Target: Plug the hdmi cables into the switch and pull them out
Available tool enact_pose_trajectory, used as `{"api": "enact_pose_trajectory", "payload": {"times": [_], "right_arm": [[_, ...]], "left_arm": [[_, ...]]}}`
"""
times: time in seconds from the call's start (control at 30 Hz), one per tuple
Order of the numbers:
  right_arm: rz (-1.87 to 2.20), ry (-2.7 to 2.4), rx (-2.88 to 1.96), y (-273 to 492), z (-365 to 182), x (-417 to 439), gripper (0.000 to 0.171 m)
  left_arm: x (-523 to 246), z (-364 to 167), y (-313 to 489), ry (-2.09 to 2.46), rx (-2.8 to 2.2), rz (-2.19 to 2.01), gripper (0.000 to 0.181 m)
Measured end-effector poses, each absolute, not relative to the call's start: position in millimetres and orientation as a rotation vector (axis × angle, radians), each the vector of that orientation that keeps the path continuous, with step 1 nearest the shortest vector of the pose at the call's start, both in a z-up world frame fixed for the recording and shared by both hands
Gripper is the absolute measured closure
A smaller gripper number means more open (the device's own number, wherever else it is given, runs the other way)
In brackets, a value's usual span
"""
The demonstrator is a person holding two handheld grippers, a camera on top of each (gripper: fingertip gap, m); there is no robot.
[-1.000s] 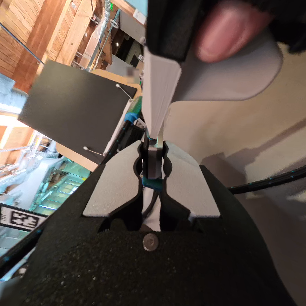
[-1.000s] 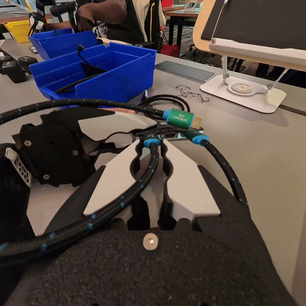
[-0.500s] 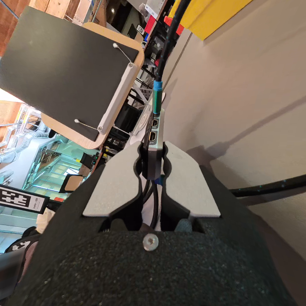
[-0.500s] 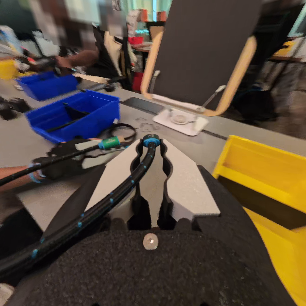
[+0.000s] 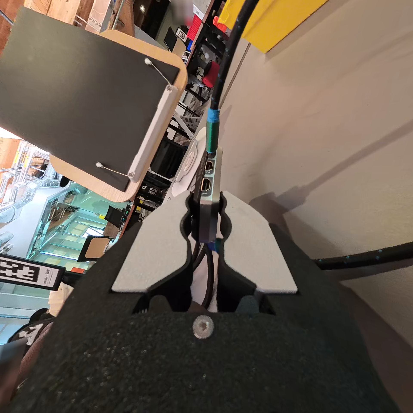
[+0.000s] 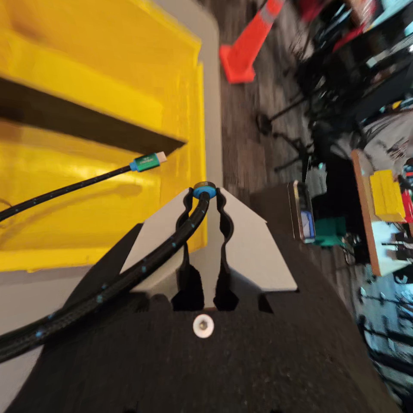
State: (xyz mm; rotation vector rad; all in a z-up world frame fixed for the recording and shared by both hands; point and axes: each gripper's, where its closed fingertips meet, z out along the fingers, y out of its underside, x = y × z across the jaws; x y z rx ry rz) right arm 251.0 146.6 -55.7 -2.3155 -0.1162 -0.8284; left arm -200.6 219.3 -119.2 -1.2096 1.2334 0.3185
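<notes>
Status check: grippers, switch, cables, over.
Left gripper shut on switch; one green plug seated, two ports open. Right gripper shut on pulled cable beside yellow bin. Nothing blocking.

Both the left gripper (image 5: 205,214) and the right gripper (image 6: 204,193) are showing pale grey wedge fingers with scalloped inner edges, rising from rough black bodies, a silver screw sitting behind the fingers.
</notes>
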Motion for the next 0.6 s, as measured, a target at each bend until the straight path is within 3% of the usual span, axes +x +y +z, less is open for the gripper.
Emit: {"api": "enact_pose_trajectory", "payload": {"times": [0.13, 0.3, 0.6], "right_arm": [[-0.737, -0.216, -2.603, 136.3, -127.1, 234.8, 0.15], [-0.595, -0.291, -2.783, 128.0, -154.3, 219.5, 0.149], [-0.465, -0.179, -2.606, 183.2, -99.3, 247.8, 0.152]], "left_arm": [[-200.5, -118.3, 217.1, 1.24, -1.217, 0.307, 0.161], [-200.9, -117.9, 215.5, 1.241, -1.22, 0.3, 0.161], [-198.8, -115.5, 213.0, 1.237, -1.218, 0.284, 0.161]]}}
